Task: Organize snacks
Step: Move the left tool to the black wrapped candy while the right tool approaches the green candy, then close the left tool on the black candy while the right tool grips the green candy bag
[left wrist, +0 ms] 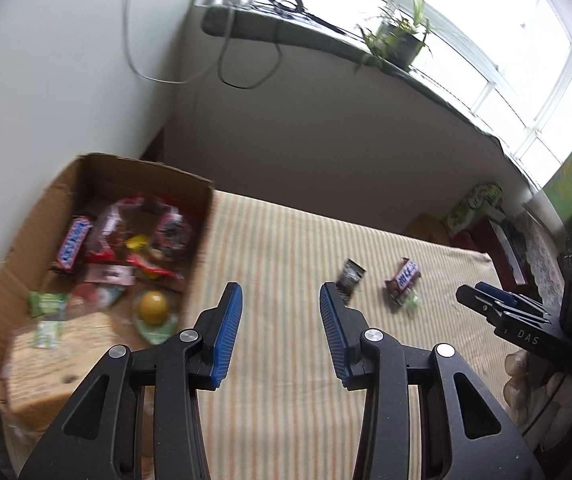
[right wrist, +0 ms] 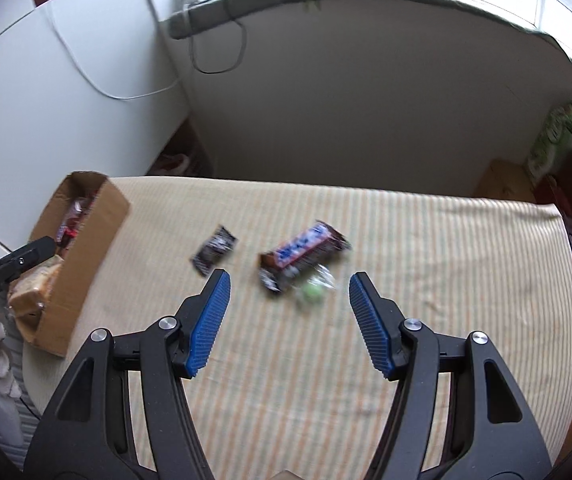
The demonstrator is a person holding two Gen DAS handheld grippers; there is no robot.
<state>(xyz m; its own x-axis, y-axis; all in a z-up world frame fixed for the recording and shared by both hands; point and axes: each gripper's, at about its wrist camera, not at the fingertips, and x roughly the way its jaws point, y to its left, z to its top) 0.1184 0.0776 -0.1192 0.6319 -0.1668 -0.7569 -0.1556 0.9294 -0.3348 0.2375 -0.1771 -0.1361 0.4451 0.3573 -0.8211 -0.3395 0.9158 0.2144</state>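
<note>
Snacks, chiefly the bar (right wrist: 305, 249), lie just ahead of your right gripper (right wrist: 289, 287), long axis slanting across its spread fingers, while your left gripper (left wrist: 281, 295), also spread, sits farther off.

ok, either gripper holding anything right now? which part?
Nothing held. Left gripper and right gripper both have open, empty jaws above the striped beige tablecloth; the brown-and-blue wrapped chocolate bar lies loose on it.
</note>
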